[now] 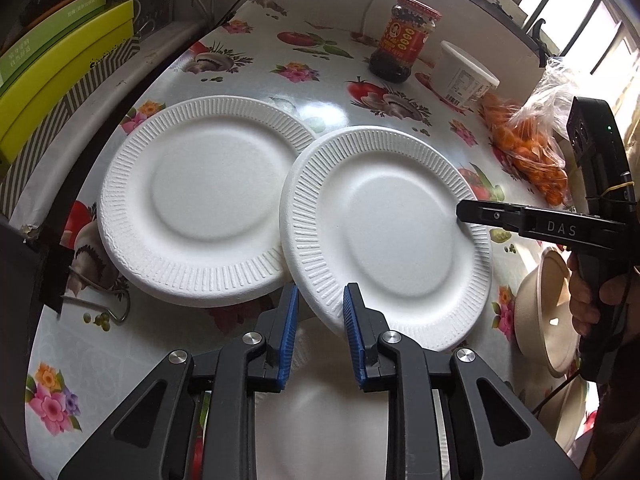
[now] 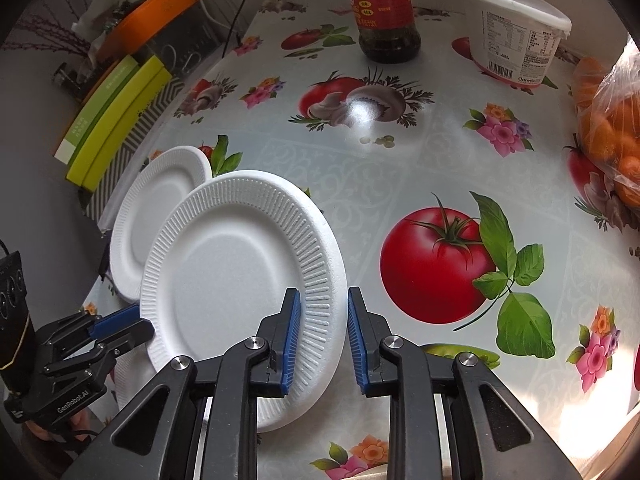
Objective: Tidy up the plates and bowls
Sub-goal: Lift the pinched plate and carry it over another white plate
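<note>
Two white foam plates are on the flowered tablecloth. The left plate (image 1: 196,200) lies flat. The right plate (image 1: 384,232) is tilted and overlaps the left plate's rim. It also shows in the right wrist view (image 2: 240,276), with the flat plate (image 2: 156,212) behind it. My left gripper (image 1: 320,332) is open, its blue pads either side of the tilted plate's near rim. My right gripper (image 2: 320,336) is open around that plate's right rim; it shows in the left wrist view (image 1: 468,216). A beige bowl (image 1: 544,308) sits at the right.
A chili sauce jar (image 1: 400,40), a white tub (image 1: 464,76) and a bag of oranges (image 1: 532,148) stand at the back right. Green and yellow boxes (image 1: 60,72) line the left edge. Another white plate (image 1: 320,408) lies under my left gripper.
</note>
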Tool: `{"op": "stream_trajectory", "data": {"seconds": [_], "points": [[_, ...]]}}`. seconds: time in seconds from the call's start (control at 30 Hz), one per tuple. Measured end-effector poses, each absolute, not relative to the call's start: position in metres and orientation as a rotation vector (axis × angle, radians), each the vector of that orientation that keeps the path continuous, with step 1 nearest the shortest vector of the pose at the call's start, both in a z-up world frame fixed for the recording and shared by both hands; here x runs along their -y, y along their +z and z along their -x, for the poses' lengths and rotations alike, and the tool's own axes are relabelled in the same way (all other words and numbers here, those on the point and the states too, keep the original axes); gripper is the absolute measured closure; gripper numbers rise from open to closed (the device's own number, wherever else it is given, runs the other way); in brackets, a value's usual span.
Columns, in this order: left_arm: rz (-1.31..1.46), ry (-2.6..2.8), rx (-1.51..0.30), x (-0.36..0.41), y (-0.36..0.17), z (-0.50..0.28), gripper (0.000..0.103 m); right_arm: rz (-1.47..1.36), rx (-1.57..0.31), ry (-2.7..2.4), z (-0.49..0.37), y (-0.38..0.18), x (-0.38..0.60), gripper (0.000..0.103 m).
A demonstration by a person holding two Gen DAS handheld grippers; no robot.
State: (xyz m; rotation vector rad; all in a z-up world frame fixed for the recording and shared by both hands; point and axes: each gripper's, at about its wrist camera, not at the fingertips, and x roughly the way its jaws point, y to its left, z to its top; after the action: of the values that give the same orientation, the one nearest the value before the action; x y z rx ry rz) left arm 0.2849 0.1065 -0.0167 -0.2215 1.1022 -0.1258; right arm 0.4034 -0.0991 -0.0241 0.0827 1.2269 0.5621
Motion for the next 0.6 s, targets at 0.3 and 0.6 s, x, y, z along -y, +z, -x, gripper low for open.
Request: {"op": "stream_trajectory", "data": {"seconds": [0.3,0.6], "points": [[0.220,-0.128,-1.081,-0.106,-0.006,-0.275,0.079,-0.109,-1.218,0.566,-0.394,-0.015,0.104,0.081],[0.195,-0.121,-1.046,-0.107,0.006,-0.256,0.079,-0.116,-1.201,0.585,-0.373,-0.005,0.105,0.081]]}}
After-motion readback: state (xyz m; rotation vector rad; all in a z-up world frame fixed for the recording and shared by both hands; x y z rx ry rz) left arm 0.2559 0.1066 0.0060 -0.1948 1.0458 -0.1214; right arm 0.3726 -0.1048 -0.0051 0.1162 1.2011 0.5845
